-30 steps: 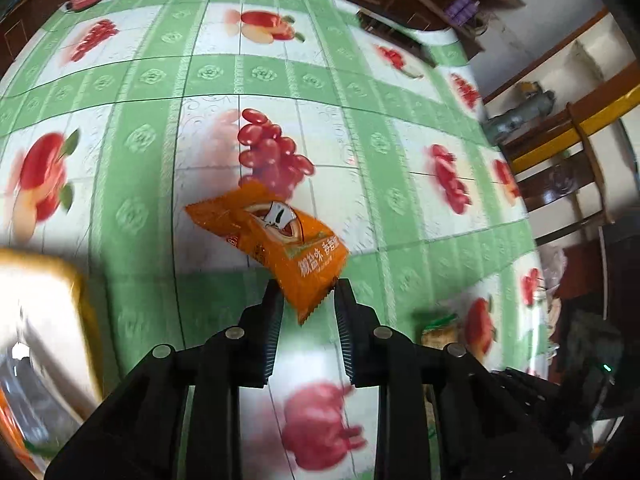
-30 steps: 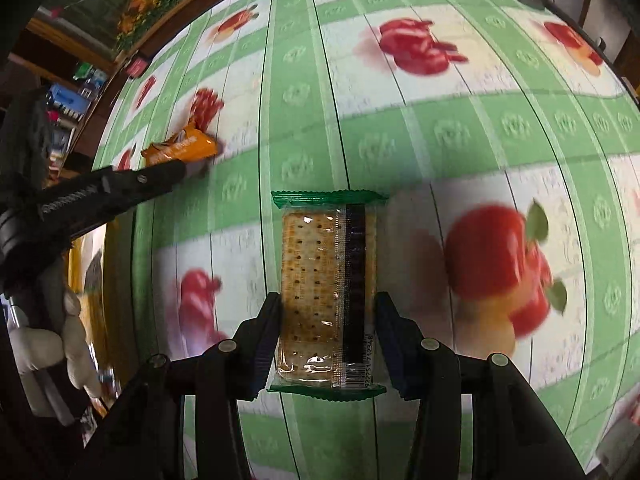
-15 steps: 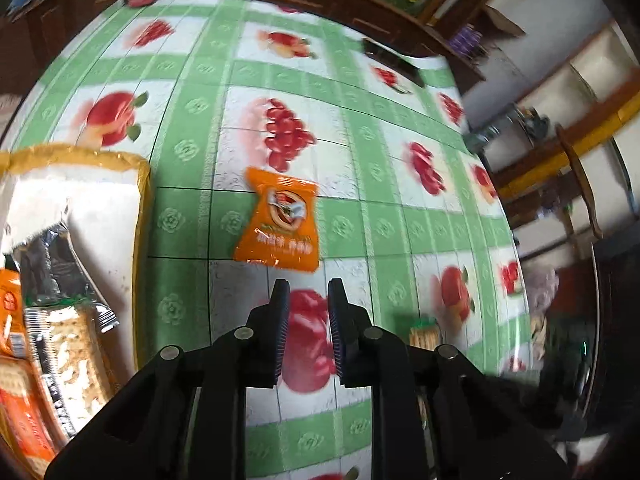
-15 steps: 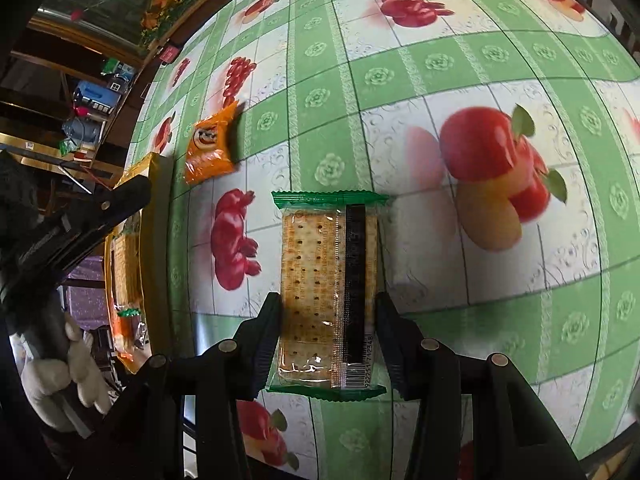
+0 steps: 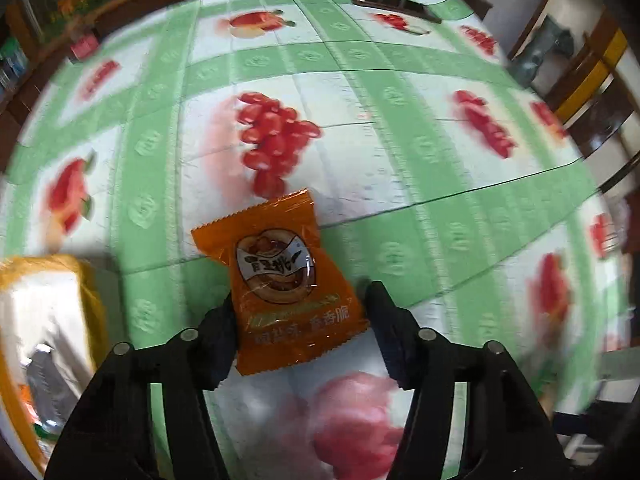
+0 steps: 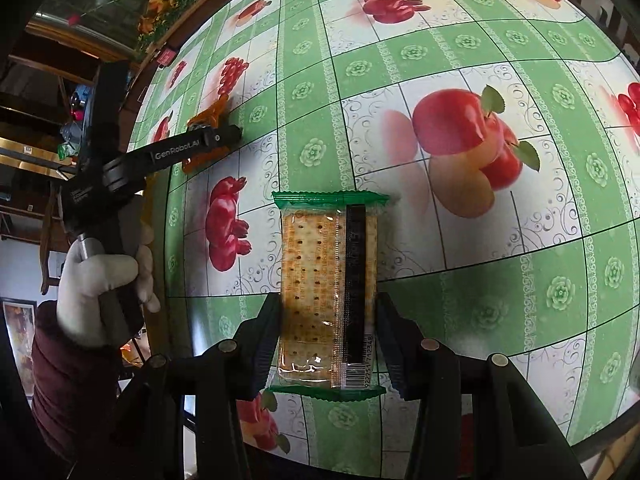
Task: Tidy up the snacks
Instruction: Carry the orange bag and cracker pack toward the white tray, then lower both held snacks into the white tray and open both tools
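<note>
An orange snack packet (image 5: 280, 284) lies on the green fruit-print tablecloth (image 5: 400, 168). My left gripper (image 5: 298, 328) is open, low over the cloth, with its jaws on either side of the packet's near half. The packet also shows in the right wrist view (image 6: 208, 120), partly behind the left gripper (image 6: 224, 140). My right gripper (image 6: 328, 328) is shut on a clear cracker pack with green ends (image 6: 328, 292) and holds it above the table.
A yellow-rimmed tray (image 5: 52, 320) with several snack packs sits at the left of the left wrist view. A dark flat object (image 5: 394, 4) lies at the table's far edge. Wooden chairs (image 5: 592, 80) stand at the right.
My left gripper has opened and come down and forward around the orange packet, which it stood behind half a second ago. The right gripper keeps hold of the cracker pack and has shifted slightly.
</note>
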{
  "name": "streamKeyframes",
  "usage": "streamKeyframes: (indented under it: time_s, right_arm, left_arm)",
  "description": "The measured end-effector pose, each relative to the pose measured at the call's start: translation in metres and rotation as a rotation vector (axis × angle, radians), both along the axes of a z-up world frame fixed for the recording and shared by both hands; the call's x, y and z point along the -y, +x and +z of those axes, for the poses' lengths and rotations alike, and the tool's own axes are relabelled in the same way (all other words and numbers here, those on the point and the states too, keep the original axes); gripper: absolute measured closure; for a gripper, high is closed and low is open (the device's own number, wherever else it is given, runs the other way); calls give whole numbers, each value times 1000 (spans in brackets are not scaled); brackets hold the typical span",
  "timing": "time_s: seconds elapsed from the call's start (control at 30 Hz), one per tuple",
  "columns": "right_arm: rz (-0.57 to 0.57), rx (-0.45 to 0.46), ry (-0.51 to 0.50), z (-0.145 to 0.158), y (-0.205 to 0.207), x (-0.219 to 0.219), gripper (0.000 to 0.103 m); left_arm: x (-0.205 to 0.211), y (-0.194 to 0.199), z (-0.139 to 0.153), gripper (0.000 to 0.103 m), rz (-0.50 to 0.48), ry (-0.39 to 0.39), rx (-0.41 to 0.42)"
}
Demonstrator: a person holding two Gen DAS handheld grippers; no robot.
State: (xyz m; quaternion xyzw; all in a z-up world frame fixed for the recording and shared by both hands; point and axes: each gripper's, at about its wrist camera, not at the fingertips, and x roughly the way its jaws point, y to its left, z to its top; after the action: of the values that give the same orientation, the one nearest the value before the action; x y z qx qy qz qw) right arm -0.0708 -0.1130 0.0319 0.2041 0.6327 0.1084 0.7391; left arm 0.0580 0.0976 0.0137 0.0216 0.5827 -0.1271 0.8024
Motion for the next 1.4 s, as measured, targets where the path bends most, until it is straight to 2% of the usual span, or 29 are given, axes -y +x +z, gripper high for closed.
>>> streamKeyframes:
  time_s: [0.2,0.33,0.47,0.6,0.87,1.0,1.23,1.4]
  right_arm:
    - [16,24,18,5,1,-6,55]
    - [40,49,41,14,0,-14,55]
    - [76,73,90,24,0,-27,55]
    - [140,100,133,35,0,-50,55]
    - [325,134,216,50,-12,-119,56]
    - [386,148,236,57,-20,-144,56]
    - [435,180,225,71,-26,-166,56]
    - [420,195,206,77,-19,-184,55]
  left_arm:
    - [-23,-18,17,48,43,-88,14]
    - [-45,-49,47,48,118,-186,39]
    - [-70,-87,75,48,191,-228,76]
    - [-95,-131,100,47,275,-155,140]
    - [-126,-211,135,47,403,123,266]
    - [-128,-234,146,47,431,207,314]
    - [-132,-243,160,47,417,224,377]
    - [-142,-231,160,47,395,215,379]
